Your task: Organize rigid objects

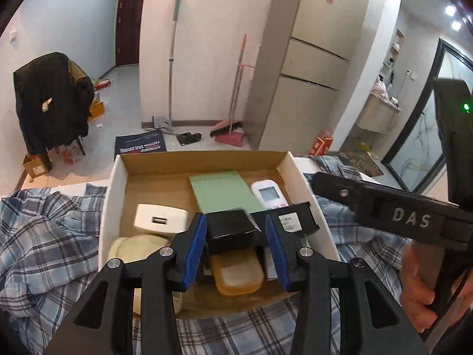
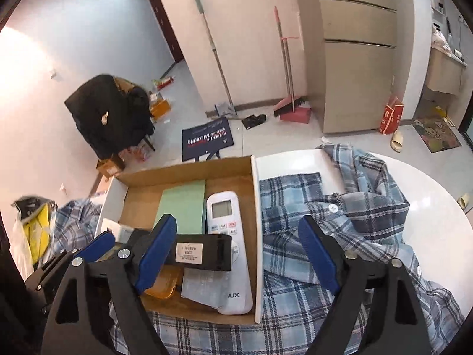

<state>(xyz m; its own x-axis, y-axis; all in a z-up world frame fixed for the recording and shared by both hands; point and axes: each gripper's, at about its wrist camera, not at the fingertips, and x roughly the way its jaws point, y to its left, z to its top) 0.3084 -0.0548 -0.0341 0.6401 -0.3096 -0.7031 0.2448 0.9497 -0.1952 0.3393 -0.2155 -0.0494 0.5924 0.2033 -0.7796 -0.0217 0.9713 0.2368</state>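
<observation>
A shallow cardboard box (image 1: 153,165) (image 2: 189,174) lies on a plaid cloth. It holds a green notepad (image 1: 221,190) (image 2: 181,204), a white remote (image 1: 269,193) (image 2: 227,236), a white charger (image 1: 161,217), an orange soap case (image 1: 238,272) (image 2: 161,285) and a black labelled device (image 1: 292,217) (image 2: 201,251). My left gripper (image 1: 235,247) is open around a black box (image 1: 229,229), its left pad touching it. My right gripper (image 2: 239,254) is open and empty, straddling the box's right wall. It shows in the left wrist view (image 1: 384,207).
The blue plaid shirt (image 2: 340,213) (image 1: 44,236) covers the white round table (image 2: 428,207). A tape roll (image 2: 464,199) sits at its right edge. On the floor beyond stand a chair with a black coat (image 1: 50,97), brooms and a fridge (image 1: 310,59).
</observation>
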